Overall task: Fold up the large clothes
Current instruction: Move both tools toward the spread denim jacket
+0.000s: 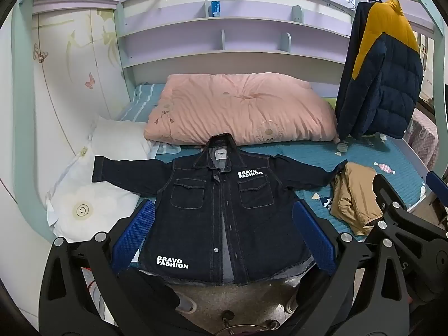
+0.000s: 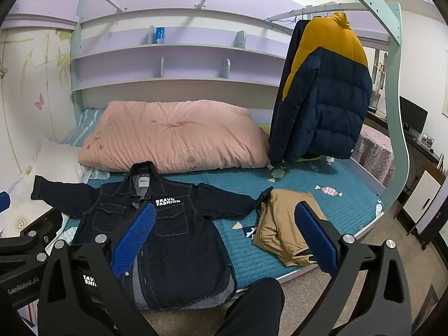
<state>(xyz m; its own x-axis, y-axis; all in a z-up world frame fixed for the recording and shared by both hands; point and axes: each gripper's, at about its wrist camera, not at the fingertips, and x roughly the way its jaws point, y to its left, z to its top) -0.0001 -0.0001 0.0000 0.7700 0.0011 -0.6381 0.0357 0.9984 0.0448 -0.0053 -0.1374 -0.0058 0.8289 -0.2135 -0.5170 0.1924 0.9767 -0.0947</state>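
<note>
We hold our left hand-held gripper [image 1: 222,233] wide open above the near edge of the bed [image 1: 361,151], and between its two blue fingers [image 1: 134,236] lies the lower half of the dark denim jacket [image 1: 221,210], spread flat and face up with the collar pointing away from us. Nothing is held by either gripper. From this gripper the jacket's hem sits just ahead and below, hanging slightly over the bed edge, while its sleeves stretch out to both sides beyond the fingers. White lettering shows on the chest pocket and near the hem. Our right hand-held gripper [image 2: 224,236] is also spread open and empty, with the jacket [image 2: 179,240] lying ahead and to its left, its left finger crossing in front of the jacket's front panel. Just ahead of the right finger lies a crumpled tan garment [image 2: 282,224], close beside the tip of the jacket's sleeve. Farther ahead of both grippers a pink quilt [image 1: 240,106] is folded across the far side of the bed. To the left of the left gripper rest white pillows [image 1: 92,196], one sleeve end lying over them. Ahead and to the right of the right gripper a navy and yellow puffer coat [image 2: 324,89] hangs from a rail. A dark trouser leg [image 2: 254,305] shows below the right gripper.
</note>
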